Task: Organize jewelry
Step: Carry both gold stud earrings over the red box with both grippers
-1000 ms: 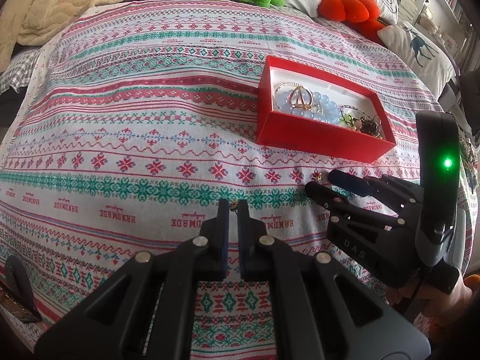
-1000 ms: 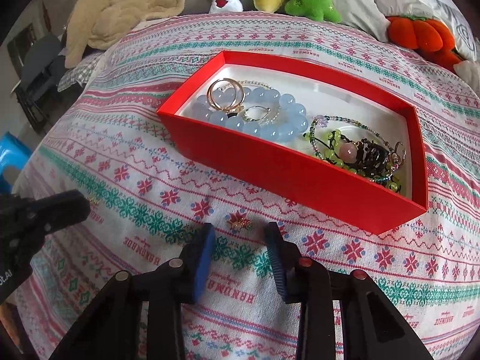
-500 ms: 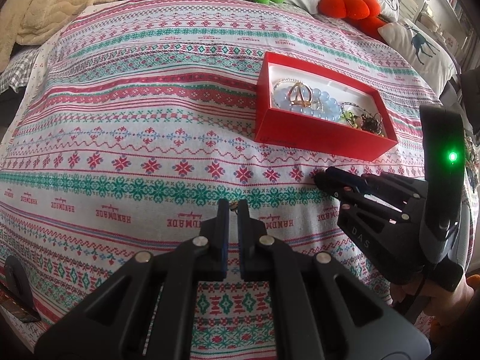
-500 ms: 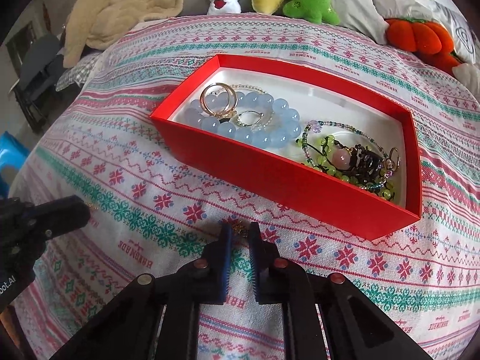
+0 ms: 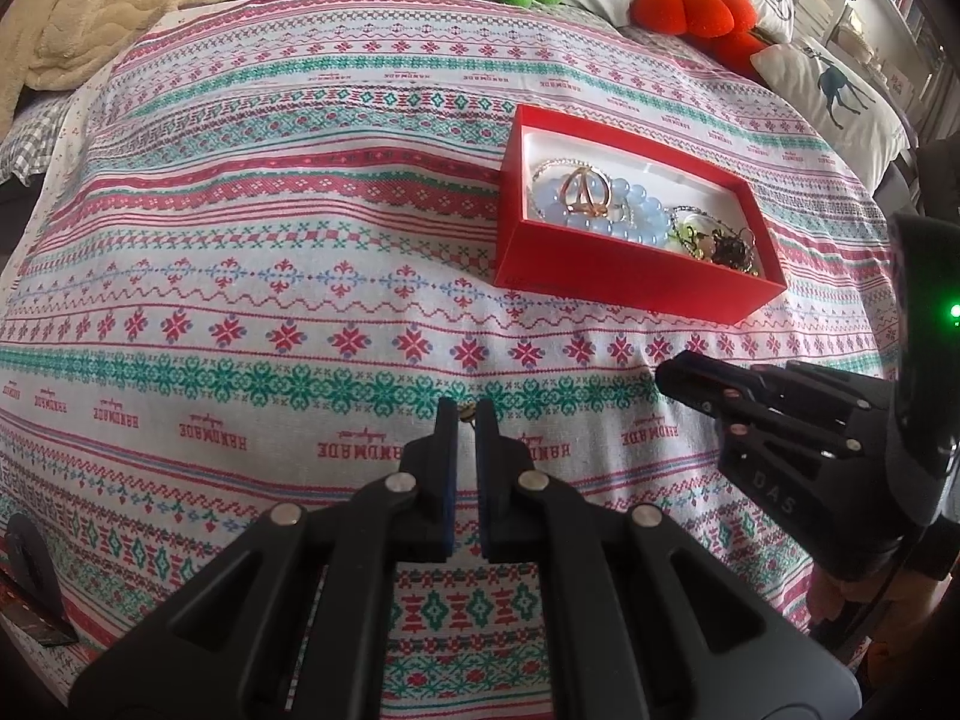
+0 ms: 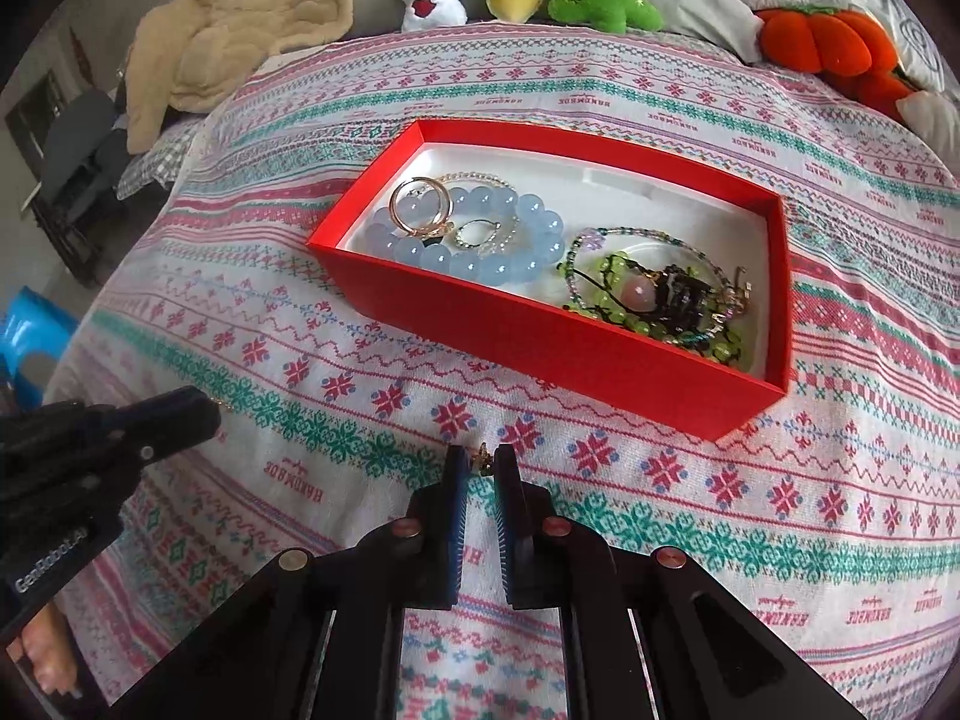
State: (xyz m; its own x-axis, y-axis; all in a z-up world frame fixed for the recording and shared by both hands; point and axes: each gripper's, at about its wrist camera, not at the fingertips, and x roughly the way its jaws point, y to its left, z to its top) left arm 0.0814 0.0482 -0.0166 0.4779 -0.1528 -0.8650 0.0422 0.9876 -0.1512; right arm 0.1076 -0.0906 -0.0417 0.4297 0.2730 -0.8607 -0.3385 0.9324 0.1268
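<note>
- I am pinching a tiny gold-coloured earring-like piece at the very tips of the right gripper, which is closed on it, just above the patterned bedspread near the front long wall of the red rectangular cardboard box.
- I am gripping so little of the tiny gold piece that it could slip out on the way to the box and vanish in the busy print.
- The left gripper is also clamped on a second small gold bit beside the bedspread's green band; same risk there.
- Inside the box, the pale blue bead bracelet and green bead tangle are crowding the floor; a careless drop could snag them.
- Clipping the near wall could be shoving the light box across the soft bed.
</note>
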